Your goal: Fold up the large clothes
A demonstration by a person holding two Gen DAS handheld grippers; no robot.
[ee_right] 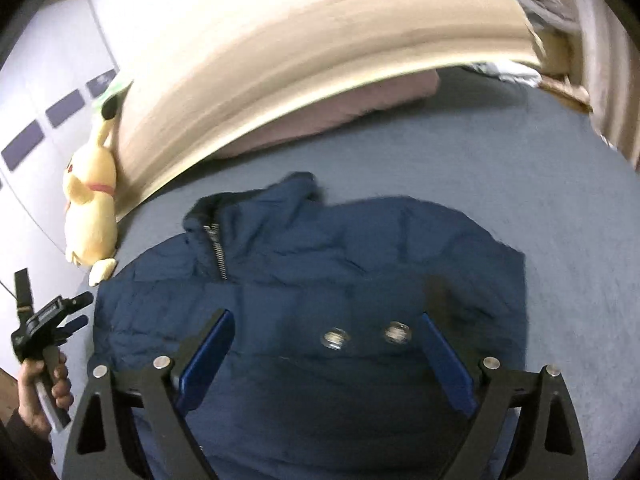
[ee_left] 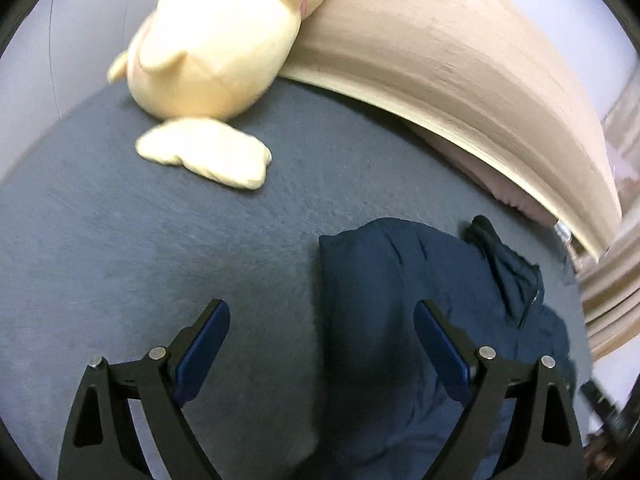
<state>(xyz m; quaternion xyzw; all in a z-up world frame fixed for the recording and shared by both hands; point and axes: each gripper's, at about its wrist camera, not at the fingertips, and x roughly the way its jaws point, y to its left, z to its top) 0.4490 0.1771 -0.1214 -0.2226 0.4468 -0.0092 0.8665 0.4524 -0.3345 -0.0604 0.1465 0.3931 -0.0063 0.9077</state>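
I am looking down along both grippers at a bed [ee_right: 560,184] covered in a grey-blue sheet. A navy padded jacket [ee_right: 304,264] lies spread on the sheet, partly folded into a rough block, with its hood and collar bunched toward the headboard [ee_right: 280,52]. A metal zip [ee_right: 218,254] runs down from the collar, and two silver snaps [ee_right: 335,337] sit side by side on a band across the jacket's middle.

My right gripper [ee_right: 326,344] hangs over the jacket with its jaws spread wide apart and nothing between them. The blue pads [ee_right: 208,356] sit on either side of the snaps; whether they touch the fabric I cannot tell.

My left gripper [ee_left: 322,340] is also released, its jaws wide and empty. Its left finger is over bare sheet, and its right finger is over the jacket [ee_left: 420,320], whose straight edge runs between the two fingers. In the right wrist view that same gripper [ee_right: 78,312] appears at the far left beside the jacket, its handle held in a hand [ee_right: 40,388] with a dark sleeve below.

A pale yellow plush toy [ee_left: 212,48] leans against the beige headboard [ee_left: 440,60] at the left end, well apart from the jacket. A pinkish pillow [ee_right: 332,116] lies under the headboard's edge. Both views are slightly blurred.
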